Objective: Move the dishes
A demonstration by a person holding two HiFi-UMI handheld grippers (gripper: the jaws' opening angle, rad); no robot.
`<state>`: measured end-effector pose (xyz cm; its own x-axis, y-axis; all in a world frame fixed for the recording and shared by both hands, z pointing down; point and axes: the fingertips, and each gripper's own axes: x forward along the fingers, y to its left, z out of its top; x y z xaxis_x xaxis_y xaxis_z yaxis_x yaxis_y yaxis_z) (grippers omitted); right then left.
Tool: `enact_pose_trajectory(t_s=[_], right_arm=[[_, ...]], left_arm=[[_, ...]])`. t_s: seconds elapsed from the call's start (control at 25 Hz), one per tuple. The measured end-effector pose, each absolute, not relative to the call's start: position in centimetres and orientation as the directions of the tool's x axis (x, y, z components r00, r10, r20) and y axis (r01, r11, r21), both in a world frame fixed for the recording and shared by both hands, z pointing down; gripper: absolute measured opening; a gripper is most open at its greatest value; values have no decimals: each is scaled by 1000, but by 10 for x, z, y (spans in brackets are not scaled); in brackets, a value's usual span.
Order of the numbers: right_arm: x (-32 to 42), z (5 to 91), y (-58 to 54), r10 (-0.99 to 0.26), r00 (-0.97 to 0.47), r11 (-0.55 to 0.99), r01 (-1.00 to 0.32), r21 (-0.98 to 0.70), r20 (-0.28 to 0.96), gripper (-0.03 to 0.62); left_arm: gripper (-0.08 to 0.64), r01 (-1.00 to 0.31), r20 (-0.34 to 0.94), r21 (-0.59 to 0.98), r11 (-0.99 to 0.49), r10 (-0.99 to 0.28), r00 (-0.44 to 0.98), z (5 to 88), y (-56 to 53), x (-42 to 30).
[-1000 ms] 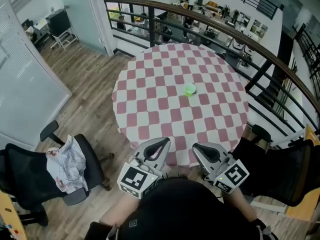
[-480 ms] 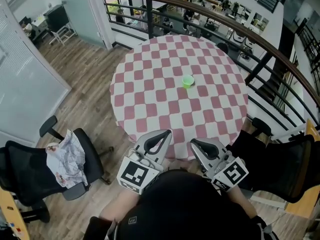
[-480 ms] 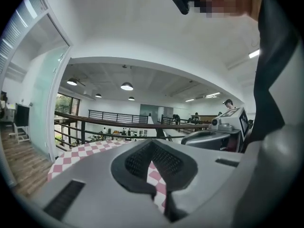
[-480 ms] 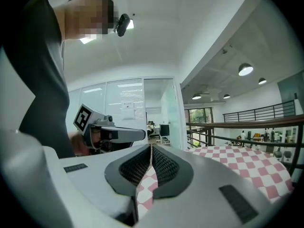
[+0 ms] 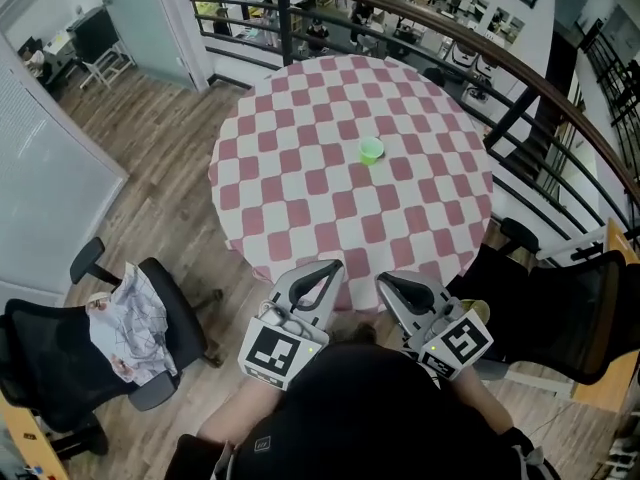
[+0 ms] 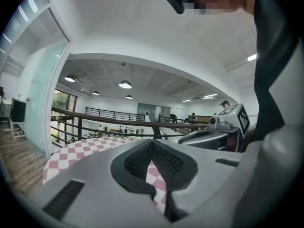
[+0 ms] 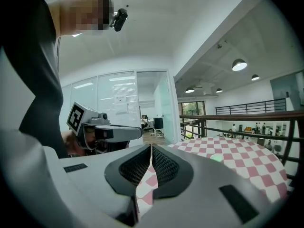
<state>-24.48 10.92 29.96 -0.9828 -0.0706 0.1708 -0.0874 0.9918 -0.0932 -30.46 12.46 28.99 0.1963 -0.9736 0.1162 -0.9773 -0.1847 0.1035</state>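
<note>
A small green dish [image 5: 371,150] stands alone near the middle of the round table with the pink-and-white checked cloth [image 5: 300,183]. It shows as a faint green spot [image 7: 216,158] in the right gripper view. Both grippers hover side by side just off the table's near edge, close to the person's body. My left gripper [image 5: 331,265] is shut, pads meeting at the tips [image 6: 152,142], and holds nothing. My right gripper [image 5: 384,280] is also shut and empty [image 7: 151,147]. Each gripper appears in the other's view, the right one [image 6: 223,127] and the left one [image 7: 102,129].
A black office chair with a crumpled white cloth [image 5: 125,323] stands at the left, another black chair [image 5: 560,303] at the right. A dark railing [image 5: 480,48] curves behind the table over a lower floor. A glass wall [image 5: 50,168] borders the wooden floor at left.
The head view has shifted a little, so the table and green dish sit slightly higher and further left in the picture. Both grippers stay shut and nearly where they were.
</note>
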Motion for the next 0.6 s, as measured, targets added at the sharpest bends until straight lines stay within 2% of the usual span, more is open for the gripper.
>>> enact_pose_trajectory(t_s=[0.16,0.32,0.6], right_arm=[[-229,314,108,-142,-963,979,-170,-111,229,28],[-200,312,96,-231,-946,962,-258,-95,228,28],[-118,314,69,-335,-919,924,-364,-119,206,28]], left_arm=[[3,-953,140,116,-279,-946,293,302,116,-294],[3,-928,134,104,-359,-919,371,295,100,-270],[5,-890,160,107,-442,-876,454,297,74,-181]])
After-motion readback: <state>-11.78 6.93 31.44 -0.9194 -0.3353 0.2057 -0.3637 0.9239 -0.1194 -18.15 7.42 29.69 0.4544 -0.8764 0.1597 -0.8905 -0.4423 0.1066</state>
